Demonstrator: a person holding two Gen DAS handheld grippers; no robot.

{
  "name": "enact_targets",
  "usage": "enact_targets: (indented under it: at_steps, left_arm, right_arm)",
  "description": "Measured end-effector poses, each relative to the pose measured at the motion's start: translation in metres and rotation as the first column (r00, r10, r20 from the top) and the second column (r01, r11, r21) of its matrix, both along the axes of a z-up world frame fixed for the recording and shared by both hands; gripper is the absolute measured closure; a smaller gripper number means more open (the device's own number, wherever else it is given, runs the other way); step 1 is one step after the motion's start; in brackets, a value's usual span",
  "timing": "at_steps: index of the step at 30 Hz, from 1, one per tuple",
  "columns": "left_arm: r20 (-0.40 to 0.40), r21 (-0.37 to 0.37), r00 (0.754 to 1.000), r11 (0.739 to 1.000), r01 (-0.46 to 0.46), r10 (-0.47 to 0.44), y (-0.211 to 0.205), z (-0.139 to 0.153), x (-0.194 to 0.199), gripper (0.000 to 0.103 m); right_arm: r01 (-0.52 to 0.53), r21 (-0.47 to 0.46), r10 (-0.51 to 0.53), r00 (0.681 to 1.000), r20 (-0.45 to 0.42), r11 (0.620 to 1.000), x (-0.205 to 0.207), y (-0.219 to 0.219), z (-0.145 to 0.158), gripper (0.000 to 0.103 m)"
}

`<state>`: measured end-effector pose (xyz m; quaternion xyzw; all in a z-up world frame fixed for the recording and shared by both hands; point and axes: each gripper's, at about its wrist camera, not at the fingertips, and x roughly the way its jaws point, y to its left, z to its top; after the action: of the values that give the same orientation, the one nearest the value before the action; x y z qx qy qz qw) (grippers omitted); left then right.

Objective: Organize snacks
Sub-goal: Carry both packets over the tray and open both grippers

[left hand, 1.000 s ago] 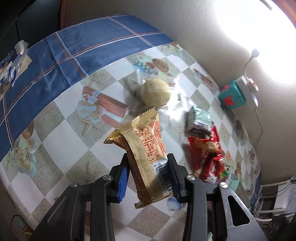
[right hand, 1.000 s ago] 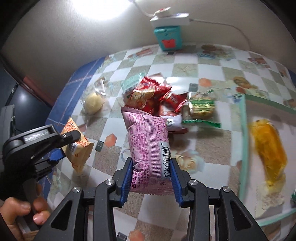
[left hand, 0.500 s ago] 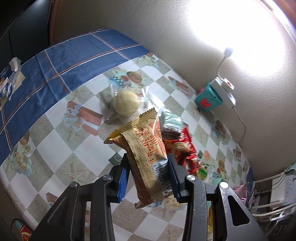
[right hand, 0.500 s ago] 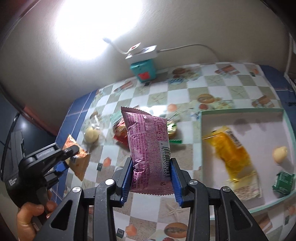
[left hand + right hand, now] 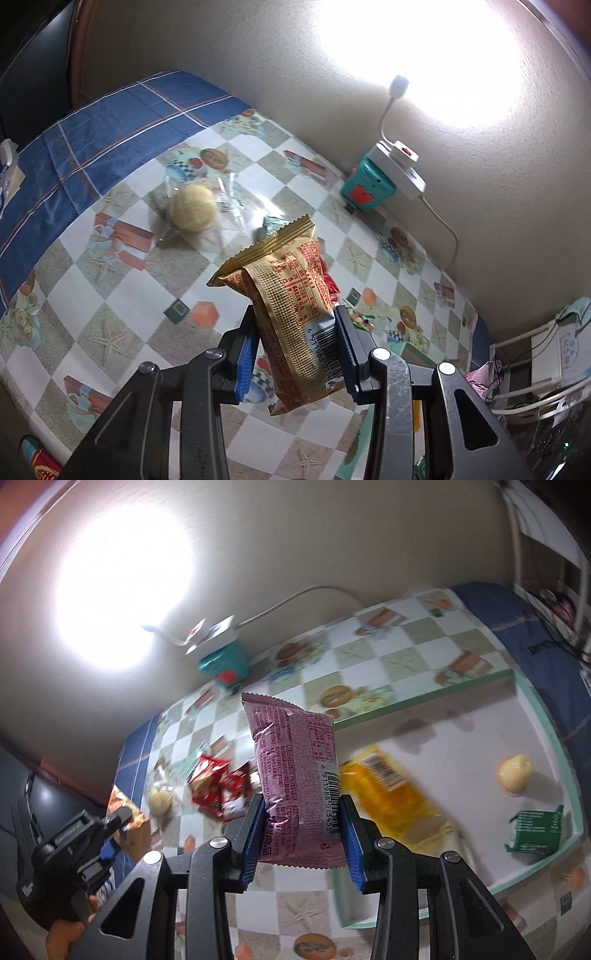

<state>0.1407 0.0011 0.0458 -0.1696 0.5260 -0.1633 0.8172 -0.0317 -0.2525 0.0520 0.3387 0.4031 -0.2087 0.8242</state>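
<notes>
My left gripper (image 5: 295, 350) is shut on a gold snack packet (image 5: 286, 306), held upright above the checked tablecloth (image 5: 110, 295). The right gripper (image 5: 301, 834) is shut on a pink snack packet (image 5: 297, 775), raised by the near left corner of a green-rimmed tray (image 5: 424, 698). In the tray lie a yellow packet (image 5: 391, 797), a pale round sweet (image 5: 515, 771) and a green packet (image 5: 535, 827). A wrapped round pastry (image 5: 192, 212) and a heap of red packets (image 5: 214, 786) lie on the cloth. The left gripper (image 5: 114, 821) with its gold packet shows at the right wrist view's lower left.
A teal box (image 5: 365, 190) with a white power strip (image 5: 399, 170) and cable stands against the wall. A blue cloth (image 5: 92, 136) covers the table's far left end. Wire racks and cables (image 5: 535, 369) crowd the right side.
Both grippers rose and swung right with their packets. The tray moved from the right edge to fill the right wrist view; the pastry and red packets slid left and away.
</notes>
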Motion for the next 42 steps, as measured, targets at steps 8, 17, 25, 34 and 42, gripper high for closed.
enact_targets:
  at_steps: [8,17,25,34,42]
  left_arm:
    - [0.018,0.011,0.998,0.998,0.061,-0.061,-0.031,0.006,-0.012,0.062]
    - [0.043,0.041,0.981,0.982,0.186,-0.187,-0.089,0.01,-0.036,0.062]
    - [0.089,0.103,0.936,0.937,0.332,-0.342,-0.155,0.017,-0.069,0.062]
    - [0.131,0.149,0.856,0.864,0.482,-0.5,-0.226,0.02,-0.099,0.062]
    - [0.138,0.189,0.799,0.808,0.558,-0.585,-0.272,-0.002,-0.117,0.062]
  right_arm:
    - [0.14,0.031,-0.14,0.99,-0.003,0.99,-0.038,-0.05,-0.006,0.062]
    - [0.258,0.01,-0.258,0.965,-0.039,0.966,-0.076,-0.093,-0.011,0.062]
    - [0.294,-0.021,-0.294,0.954,-0.063,0.956,-0.083,-0.116,-0.016,0.062]
    - [0.304,-0.022,-0.304,0.949,-0.082,0.953,-0.082,-0.128,-0.03,0.061]
    - [0.318,-0.076,-0.325,0.94,-0.107,0.945,-0.081,-0.142,-0.036,0.061]
